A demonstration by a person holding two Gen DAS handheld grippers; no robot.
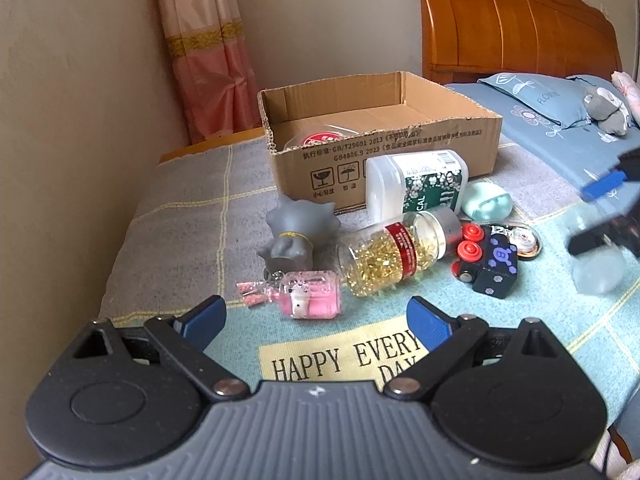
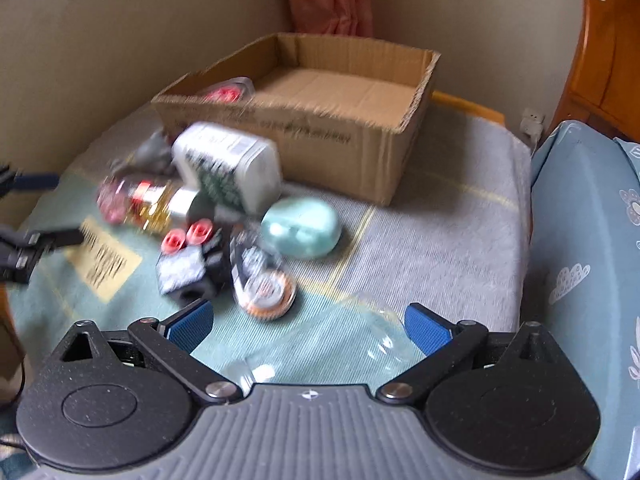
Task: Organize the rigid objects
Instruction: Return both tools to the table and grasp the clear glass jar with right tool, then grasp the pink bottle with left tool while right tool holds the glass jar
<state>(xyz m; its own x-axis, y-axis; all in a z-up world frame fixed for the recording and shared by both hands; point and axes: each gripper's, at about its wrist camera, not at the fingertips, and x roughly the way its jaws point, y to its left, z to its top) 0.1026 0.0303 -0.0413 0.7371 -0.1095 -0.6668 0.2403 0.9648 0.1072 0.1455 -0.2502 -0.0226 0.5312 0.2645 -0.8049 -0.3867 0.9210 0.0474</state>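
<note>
An open cardboard box [image 1: 384,148] stands at the back of the cloth, with a red-lidded container [image 1: 320,139] inside. In front lie a white bottle [image 1: 416,184], a jar of gold capsules [image 1: 396,252], a grey figure [image 1: 296,236], a pink toy [image 1: 312,298], a black block with red knobs [image 1: 488,264], a mint case [image 1: 486,200] and a round tin [image 1: 524,240]. My left gripper [image 1: 316,316] is open just before the pink toy. My right gripper [image 2: 308,326] is open around a clear plastic piece [image 2: 360,344] lying between its jaws; the view is blurred.
A wall runs along the left. A bed with blue bedding [image 1: 560,120] and a wooden headboard [image 1: 512,20] lies to the right. The mat [image 1: 340,356] reads HAPPY EVERY DAY. The right gripper also shows at the right edge of the left wrist view [image 1: 600,216].
</note>
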